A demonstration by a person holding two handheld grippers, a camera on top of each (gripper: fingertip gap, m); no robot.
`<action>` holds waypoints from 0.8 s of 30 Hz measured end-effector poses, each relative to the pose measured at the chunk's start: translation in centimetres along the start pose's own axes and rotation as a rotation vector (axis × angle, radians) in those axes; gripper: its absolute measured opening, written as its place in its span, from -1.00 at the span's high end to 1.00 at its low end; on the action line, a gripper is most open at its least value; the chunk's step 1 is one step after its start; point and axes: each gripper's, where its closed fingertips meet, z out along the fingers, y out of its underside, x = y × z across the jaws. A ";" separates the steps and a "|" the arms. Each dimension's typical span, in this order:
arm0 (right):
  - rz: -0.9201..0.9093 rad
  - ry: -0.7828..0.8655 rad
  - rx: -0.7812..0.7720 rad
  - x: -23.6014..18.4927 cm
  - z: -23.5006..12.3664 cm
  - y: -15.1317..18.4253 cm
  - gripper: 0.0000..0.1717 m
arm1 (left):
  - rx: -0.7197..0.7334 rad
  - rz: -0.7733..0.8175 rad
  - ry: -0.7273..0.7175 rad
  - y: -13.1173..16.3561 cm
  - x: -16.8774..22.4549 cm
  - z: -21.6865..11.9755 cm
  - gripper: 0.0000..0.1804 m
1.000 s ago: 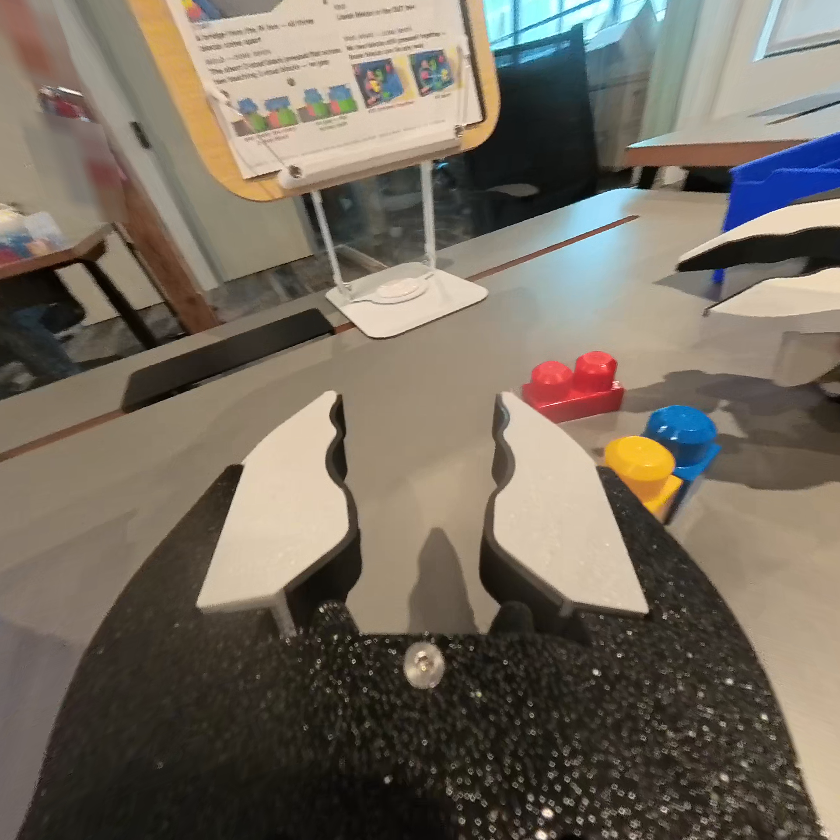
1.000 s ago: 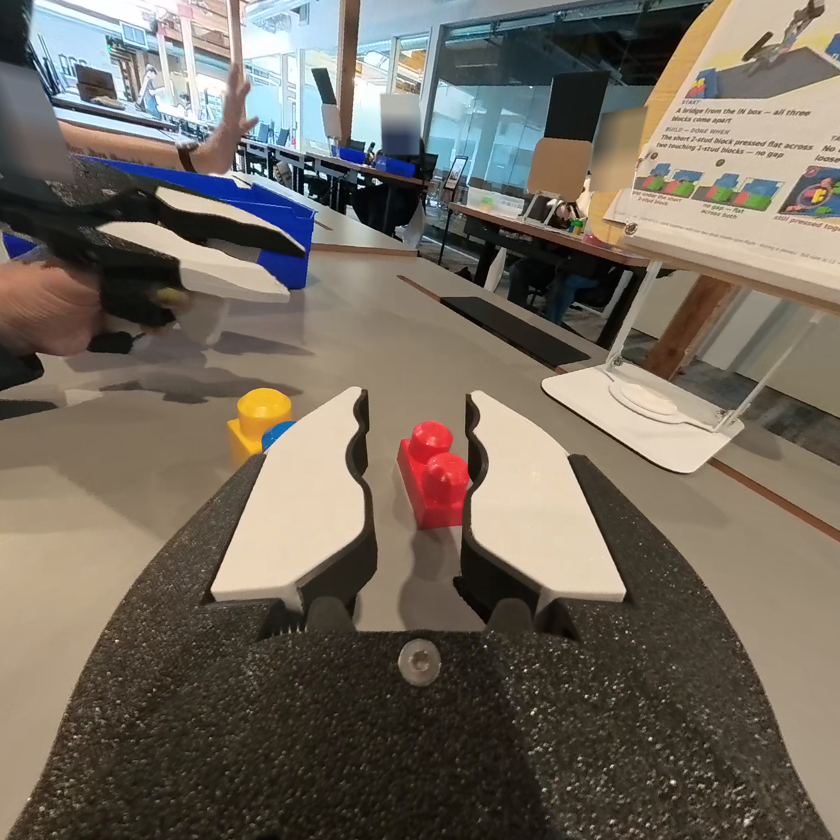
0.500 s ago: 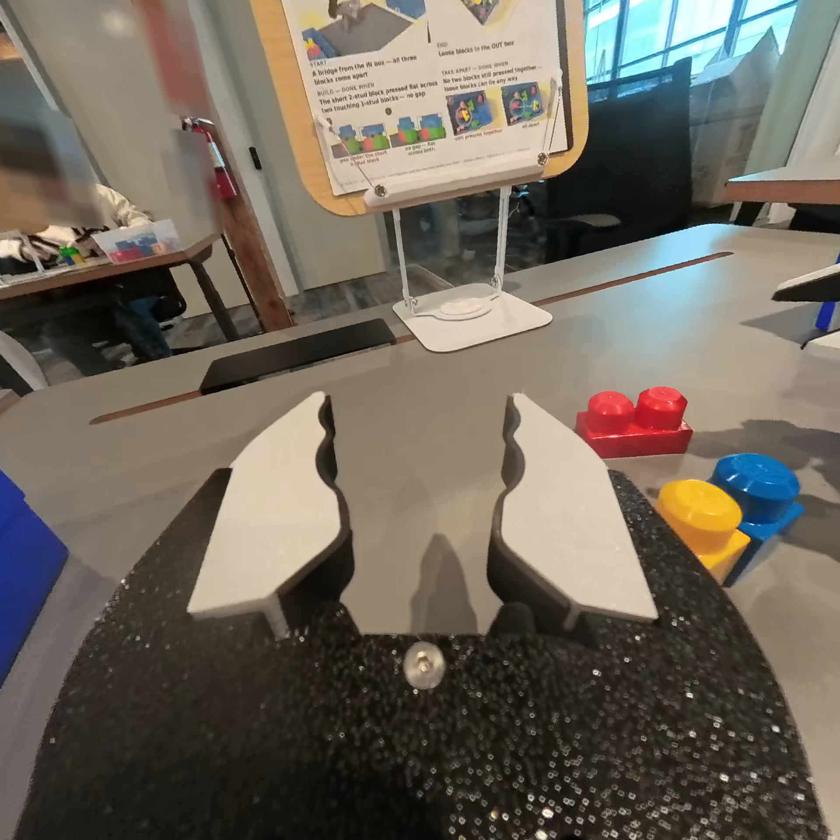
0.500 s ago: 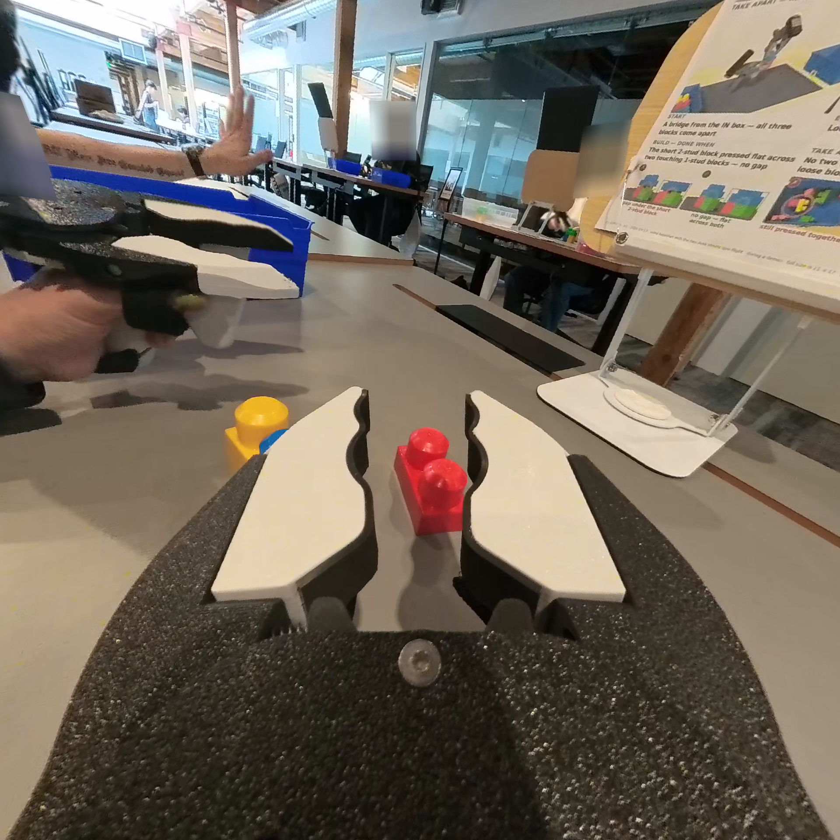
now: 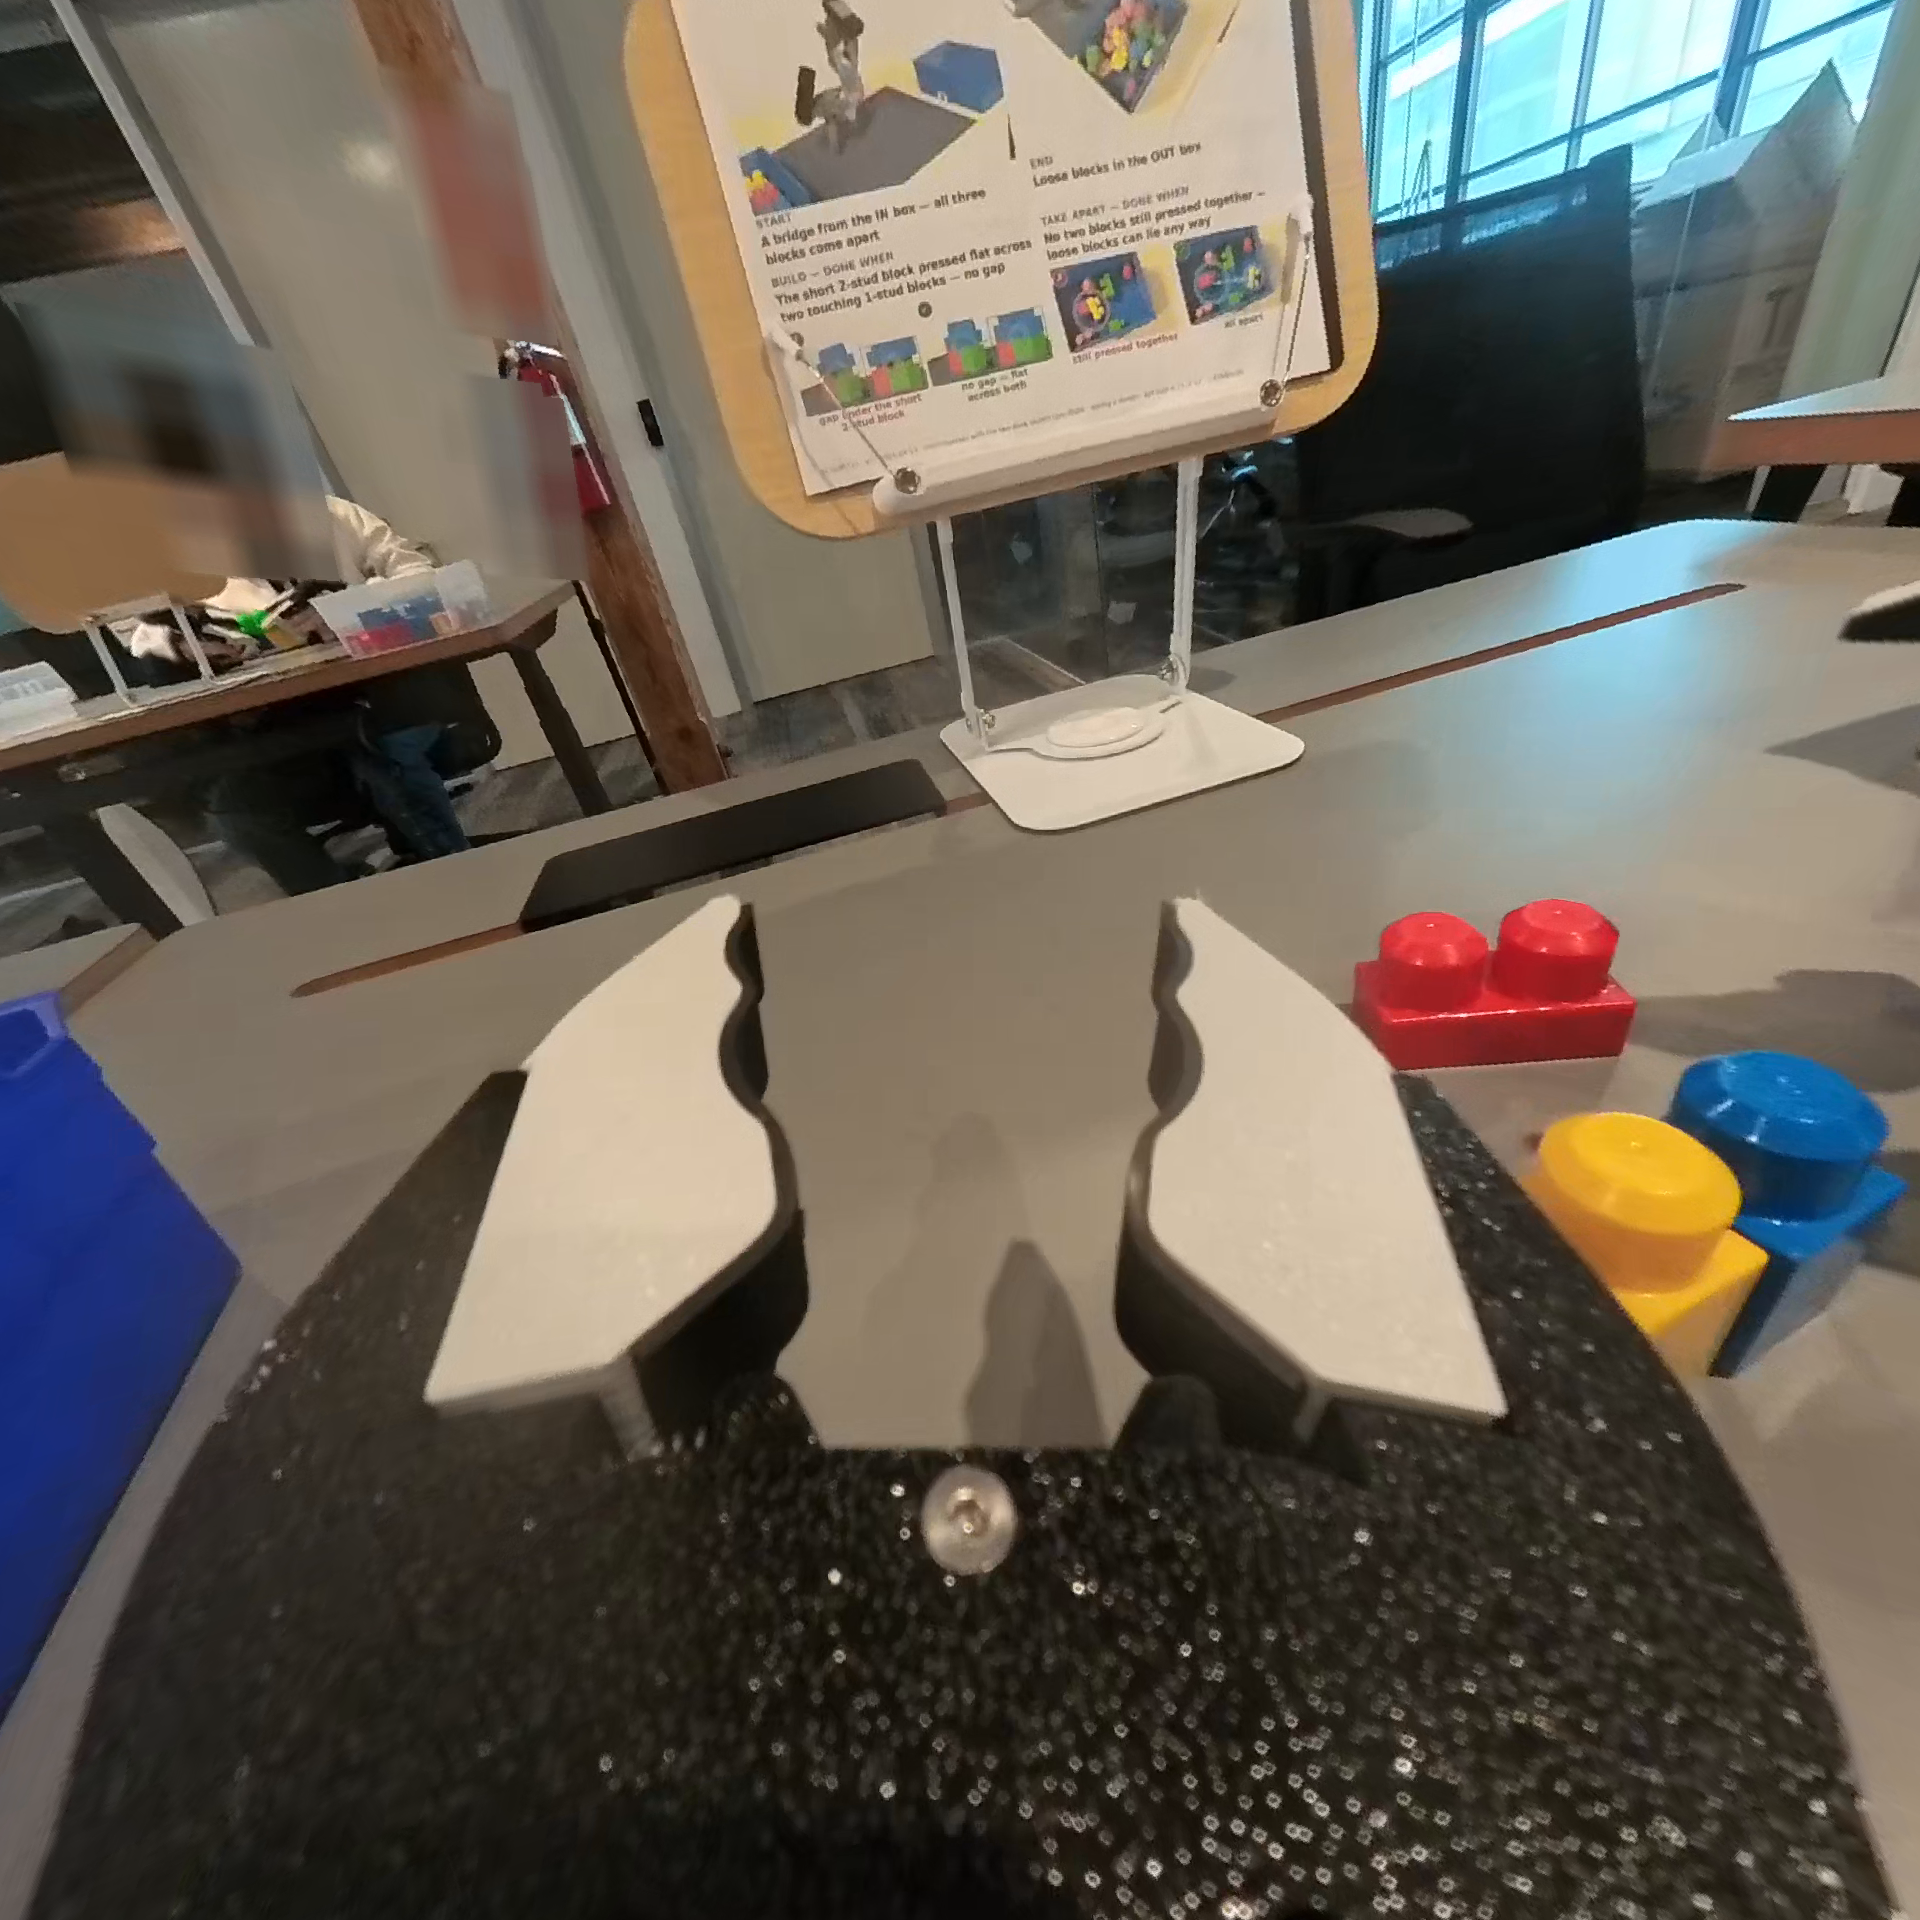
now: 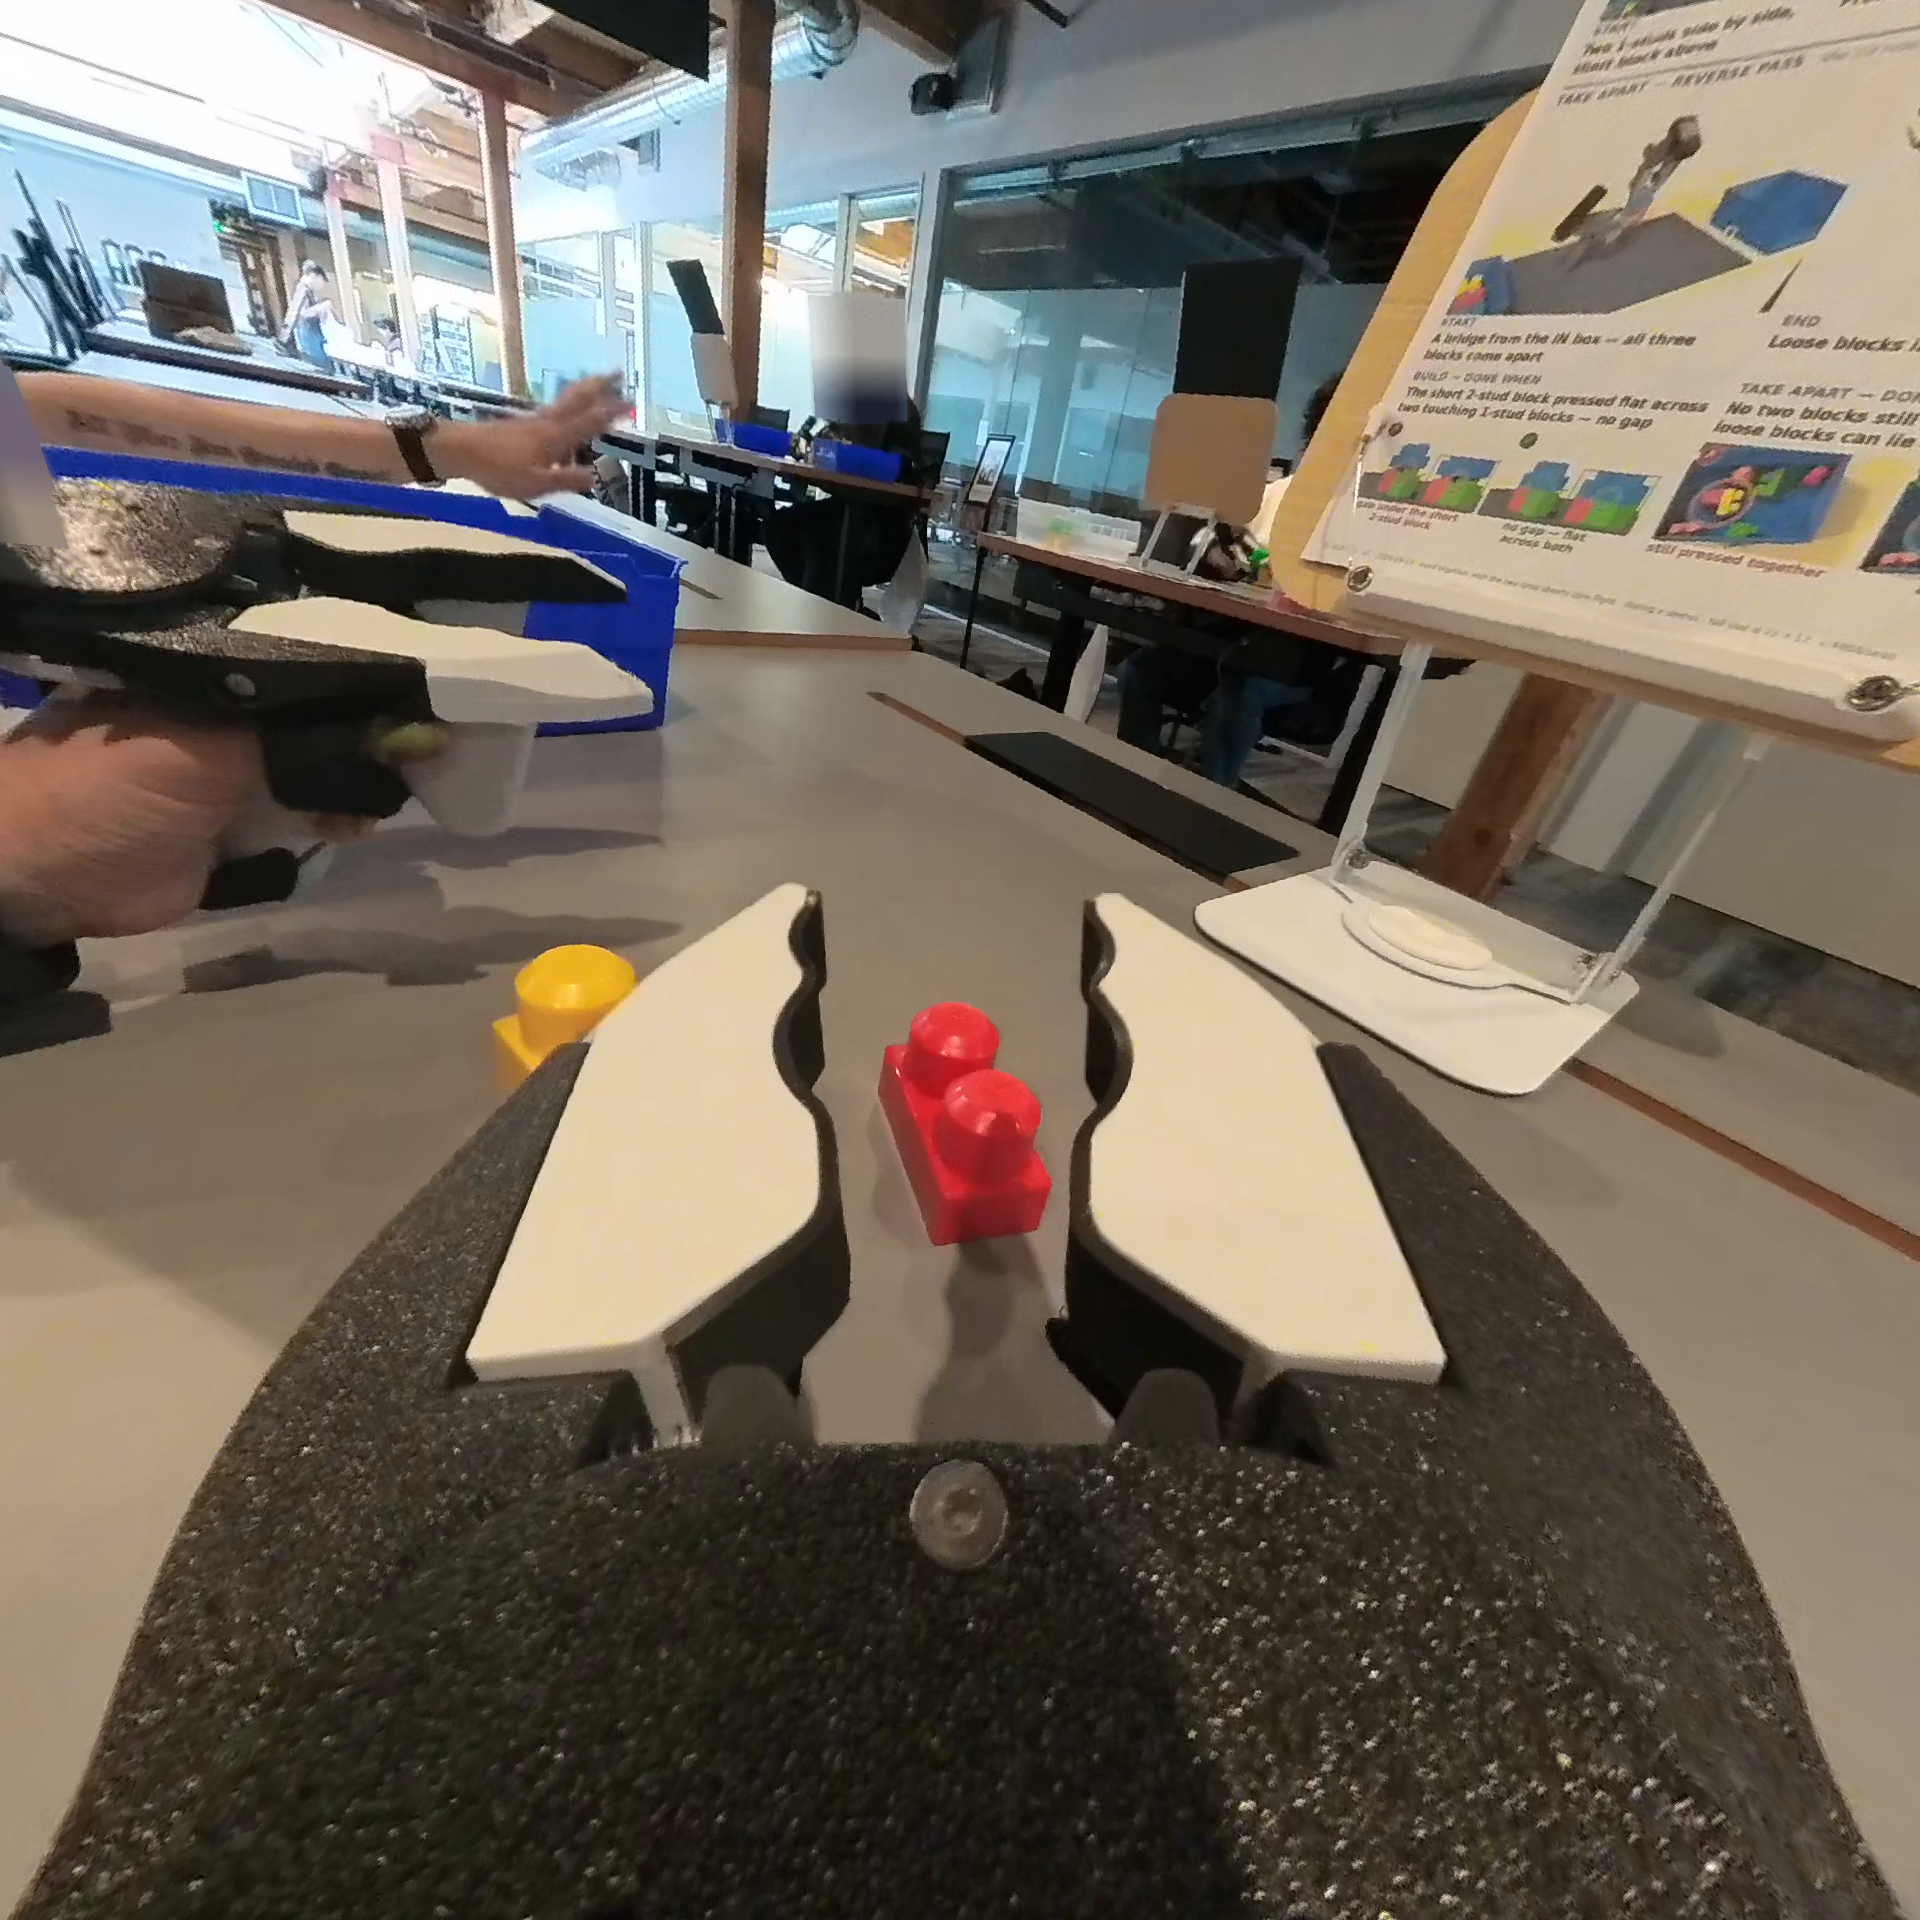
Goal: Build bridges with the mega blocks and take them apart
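In the right wrist view a red two-stud block (image 6: 961,1127) lies on the grey table (image 6: 312,1195) between the fingers of my right gripper (image 6: 948,904). The jaws are open, with a gap on each side of the block. A yellow one-stud block (image 6: 566,1003) stands to its left. My left gripper (image 5: 954,906) is open and empty over bare table. To its right are the red block (image 5: 1493,987), the yellow block (image 5: 1642,1226) and a blue one-stud block (image 5: 1787,1153) touching it. The left gripper (image 6: 634,644) also shows at far left in the right wrist view, held above the table.
A blue bin (image 5: 62,1247) stands at the left edge of the left wrist view; one also shows (image 6: 608,587) behind the left gripper. An instruction board on a white stand (image 5: 1122,748) and a black strip (image 5: 727,842) sit at the table's far side. A person's hand (image 6: 540,447) moves in the background.
The left gripper has pulled back and left from the blocks and opened a little wider. The right gripper's jaws have widened slightly around the red block, which still lies on the table.
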 end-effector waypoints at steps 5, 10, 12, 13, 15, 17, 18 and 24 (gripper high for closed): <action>0.009 0.020 0.020 0.4 -0.1 -0.3 0.38 | -0.016 -0.005 0.001 0.4 0.2 0.2 0.11; -0.001 0.065 0.058 1.3 -0.4 -1.0 0.24 | -0.004 -0.003 -0.025 -0.1 0.4 0.2 0.06; -0.002 0.076 0.064 1.5 -0.4 -1.1 0.13 | 0.012 -0.010 -0.076 -0.3 -0.1 0.1 0.05; -0.001 0.082 0.070 1.6 -0.4 -1.1 0.10 | 0.020 -0.018 -0.099 -0.4 -0.3 0.0 0.04; -0.003 0.093 0.075 1.7 -0.4 -1.0 0.07 | 0.044 -0.035 -0.137 -0.6 -0.7 -0.2 0.02; -0.004 0.086 0.069 1.6 -0.4 -0.9 0.07 | 0.066 -0.054 -0.153 -0.8 -0.9 -0.5 0.04; -0.005 0.081 0.067 1.5 -0.4 -0.8 0.08 | 0.069 -0.064 -0.153 -0.8 -1.0 -0.6 0.05; -0.025 0.086 0.064 1.4 -0.4 -0.9 0.14 | 0.075 -0.039 -0.138 -0.9 -0.7 -0.7 0.13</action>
